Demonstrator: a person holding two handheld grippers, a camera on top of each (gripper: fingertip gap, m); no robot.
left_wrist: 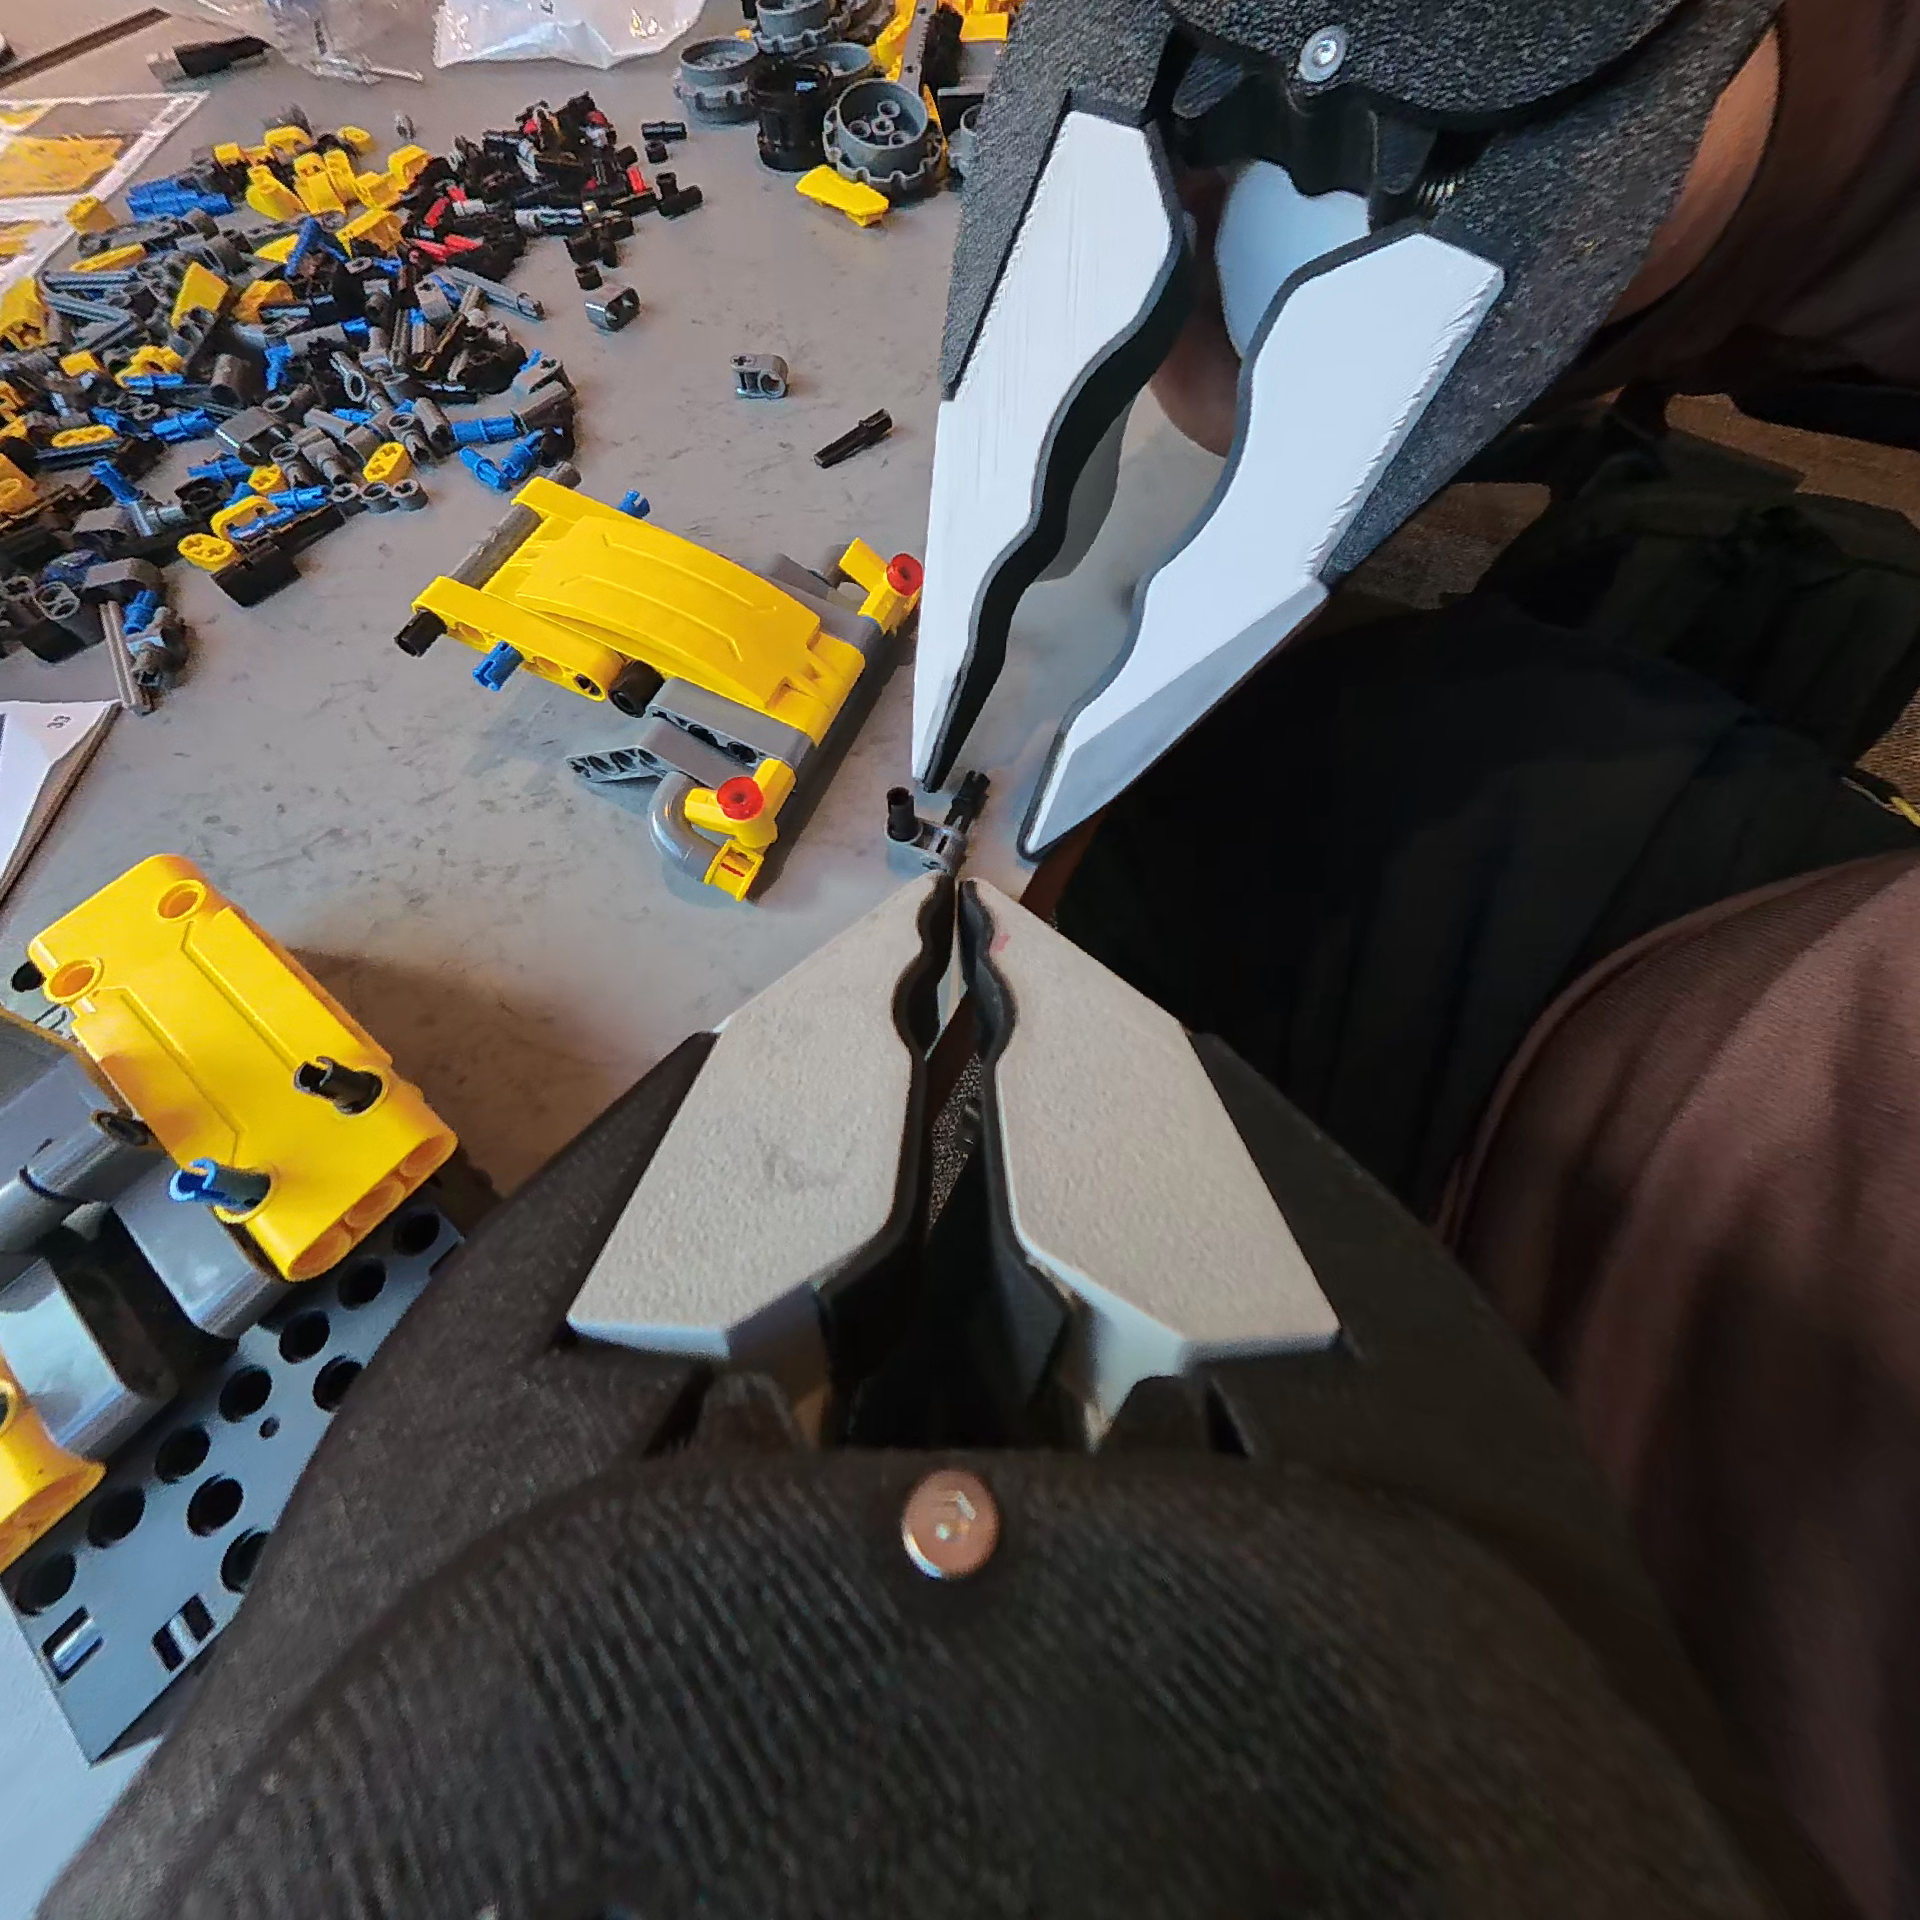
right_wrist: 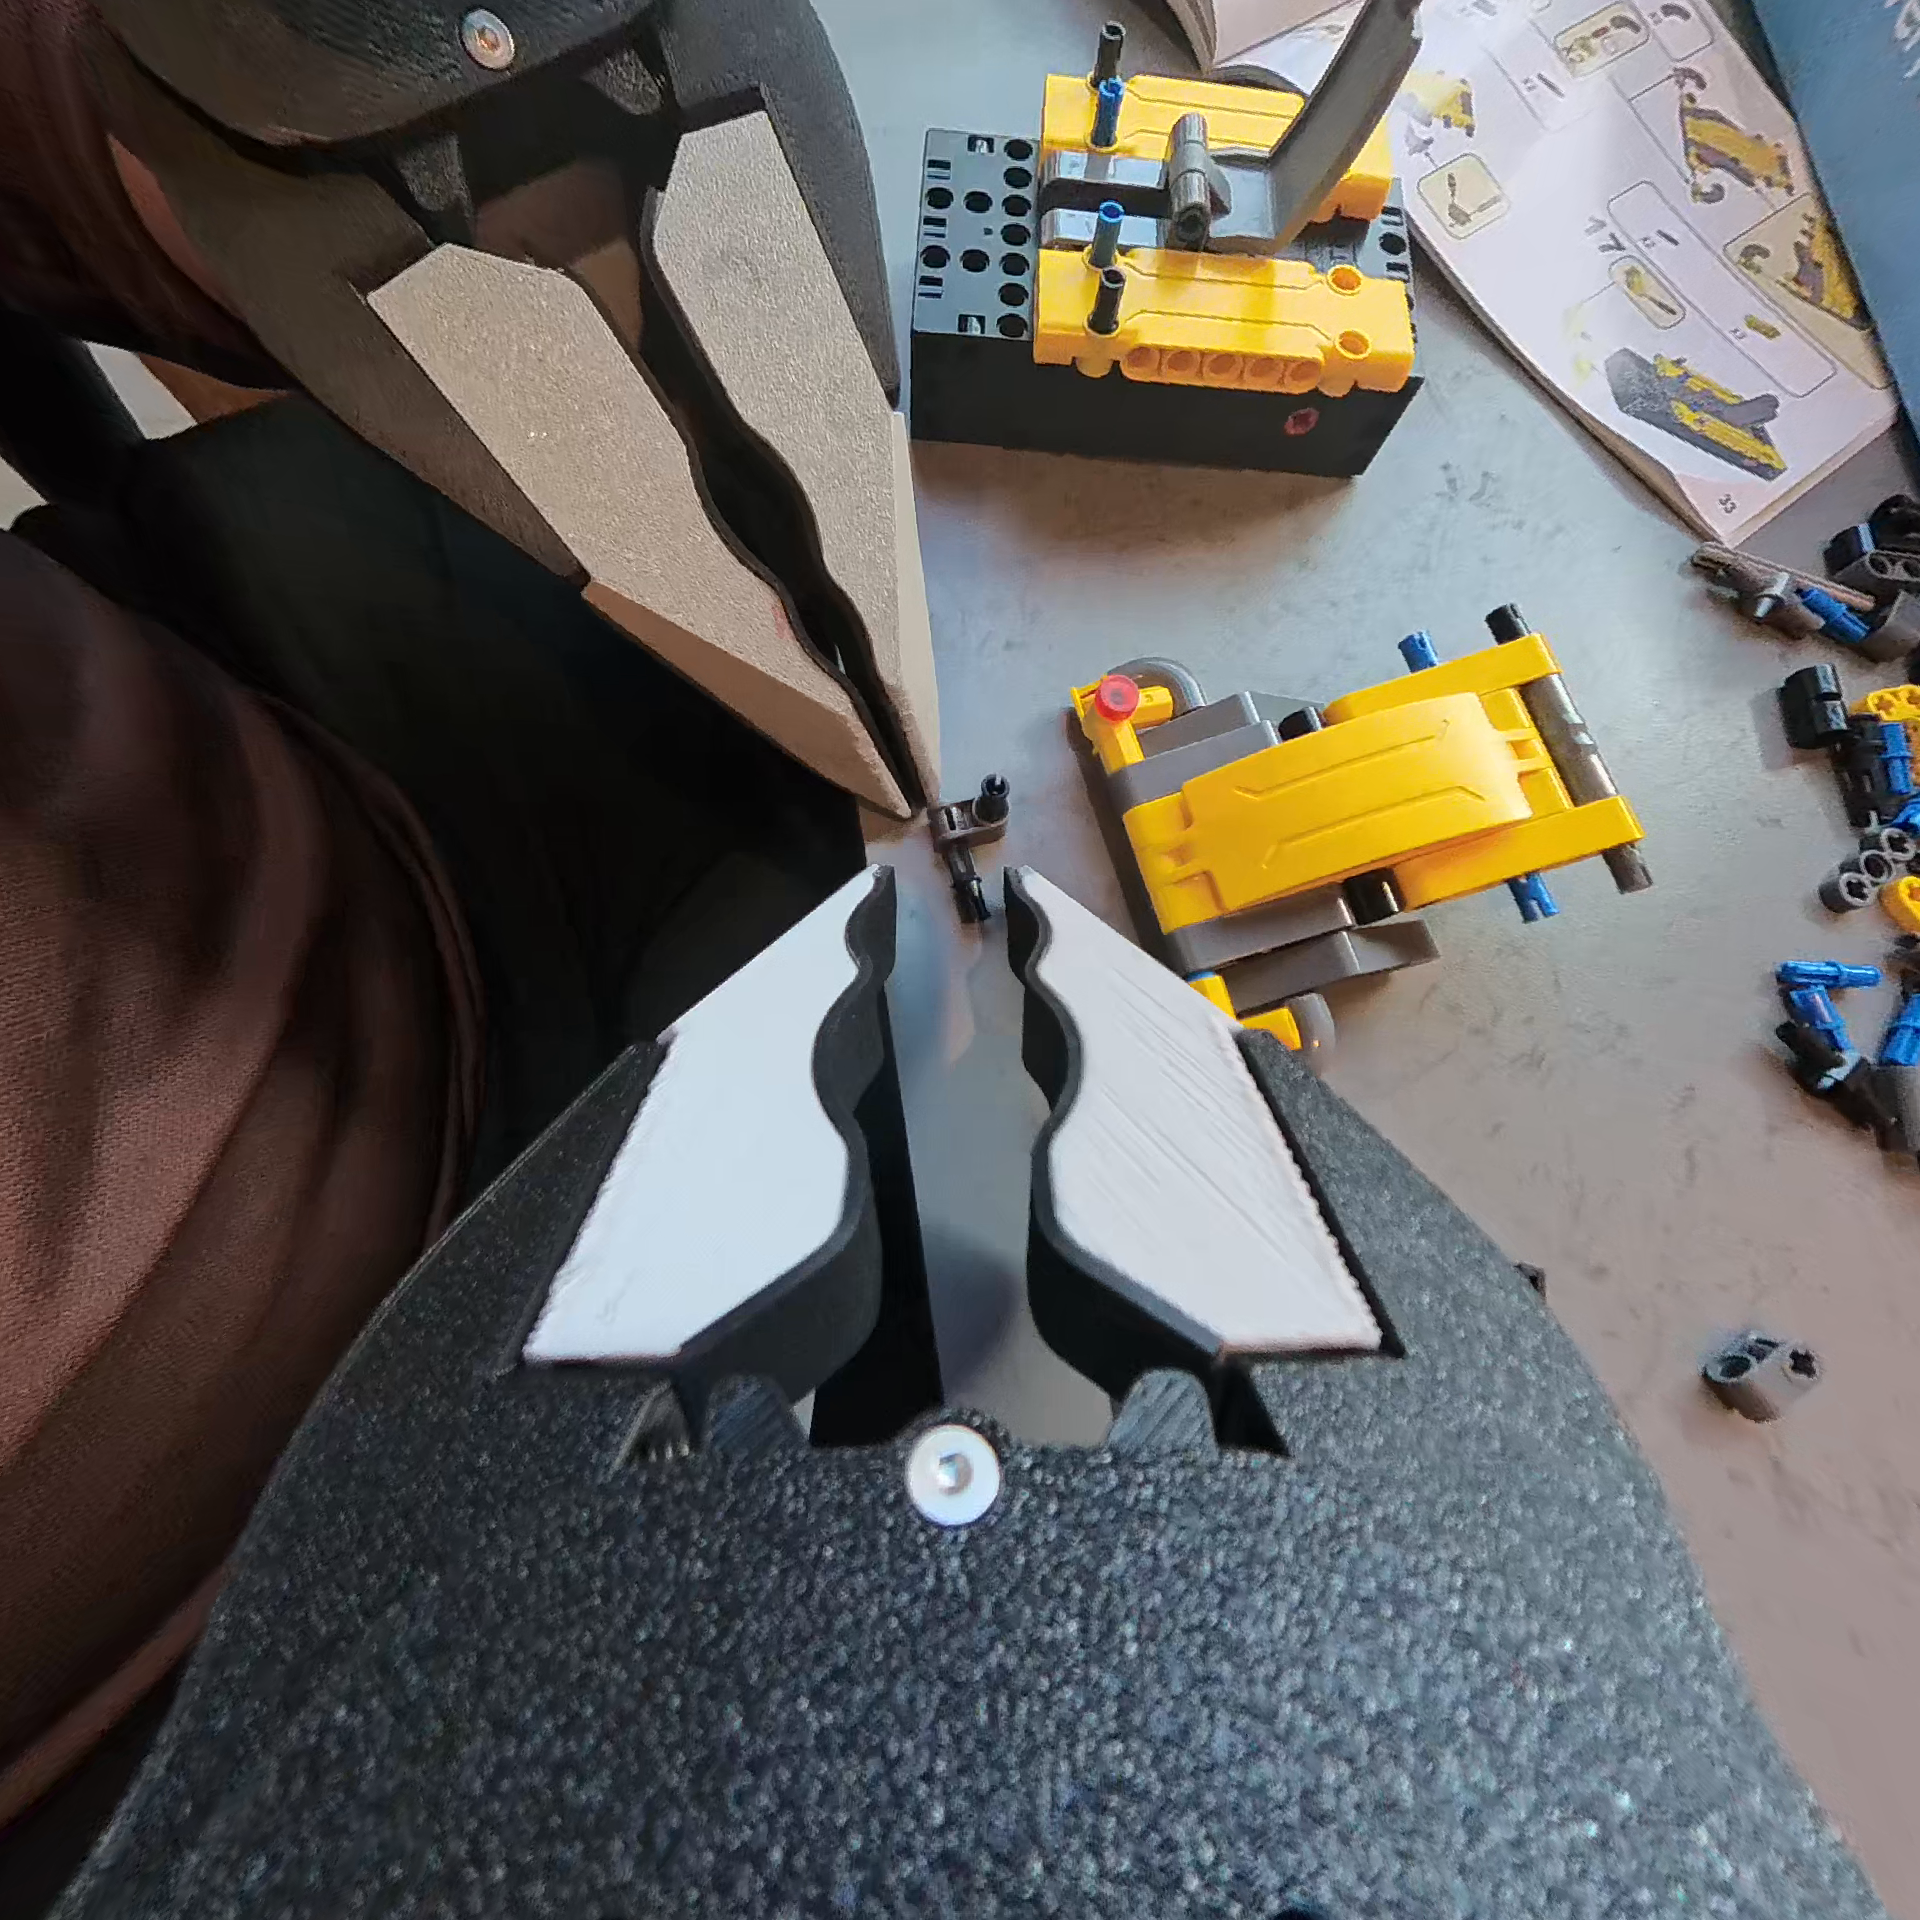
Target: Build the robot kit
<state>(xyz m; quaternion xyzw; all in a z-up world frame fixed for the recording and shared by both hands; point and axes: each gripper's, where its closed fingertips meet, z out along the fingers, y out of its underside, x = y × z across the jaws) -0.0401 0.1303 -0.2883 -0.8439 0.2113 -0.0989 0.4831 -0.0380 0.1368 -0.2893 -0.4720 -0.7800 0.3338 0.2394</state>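
My left gripper, with grey fingers, is shut on the end of a small dark grey connector that carries two black pins. It holds the piece at the table's near edge. In the right wrist view the left gripper reaches in from the upper left and pinches the connector. My right gripper, with white fingers, is open, and its tips stand either side of the connector's lower black pin without touching it. The right gripper also shows in the left wrist view, coming down from above.
A yellow and grey assembly lies just beyond the connector. A black perforated block with yellow panels stands farther off, beside an open instruction booklet. A heap of loose parts and wheels cover the far table. A person's brown clothing lies off the edge. Less than 4 cm separates the two grippers' tips.
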